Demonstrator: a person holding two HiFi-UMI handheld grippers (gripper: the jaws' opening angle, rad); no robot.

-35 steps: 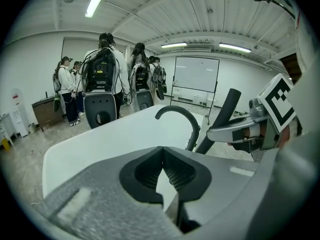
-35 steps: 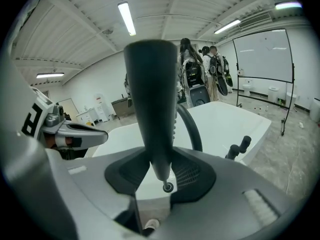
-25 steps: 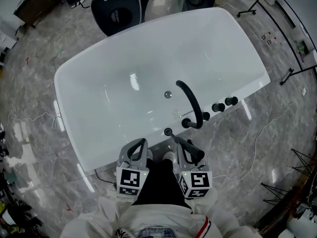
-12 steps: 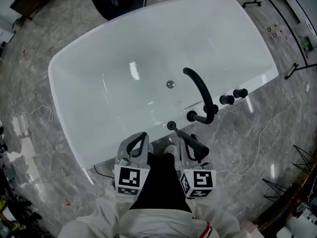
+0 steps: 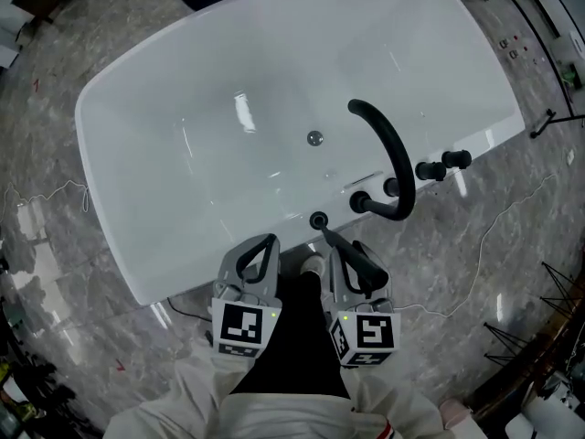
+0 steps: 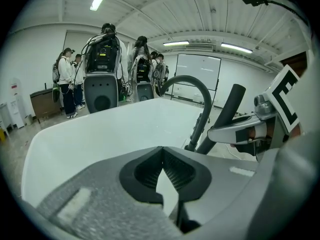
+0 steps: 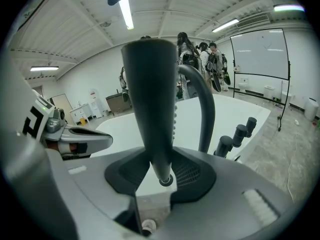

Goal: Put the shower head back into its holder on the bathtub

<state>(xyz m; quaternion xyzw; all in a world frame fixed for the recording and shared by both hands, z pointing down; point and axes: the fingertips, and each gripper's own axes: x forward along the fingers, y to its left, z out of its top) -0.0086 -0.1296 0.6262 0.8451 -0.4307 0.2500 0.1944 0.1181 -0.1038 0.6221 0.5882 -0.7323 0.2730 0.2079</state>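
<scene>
The dark grey shower head (image 5: 334, 238) (image 7: 152, 109) stands up between the jaws of my right gripper (image 5: 350, 256) (image 7: 162, 176), which is shut on its handle. Its round end (image 5: 318, 219) hangs just over the near rim of the white bathtub (image 5: 183, 245). A round black fitting (image 5: 359, 202) sits on the rim to the right of it, at the foot of the curved black spout (image 5: 388, 149) (image 7: 206, 109). My left gripper (image 5: 259, 250) (image 6: 161, 151) is beside the right one, shut on nothing, its tips touching. The left gripper view shows the shower head (image 6: 226, 114) to the right.
Two black knobs (image 5: 430, 169) (image 5: 454, 159) stand on the rim right of the spout. A drain (image 5: 314, 138) lies in the tub floor. A cable (image 5: 475, 245) trails over the marble floor at the right. Several people (image 6: 67, 79) stand beyond the tub's far end.
Both grippers have sunk a little, the right one still carrying the shower head. In the head view the tub and spout have slid upward and the shower head's end sits closer to the rim.
</scene>
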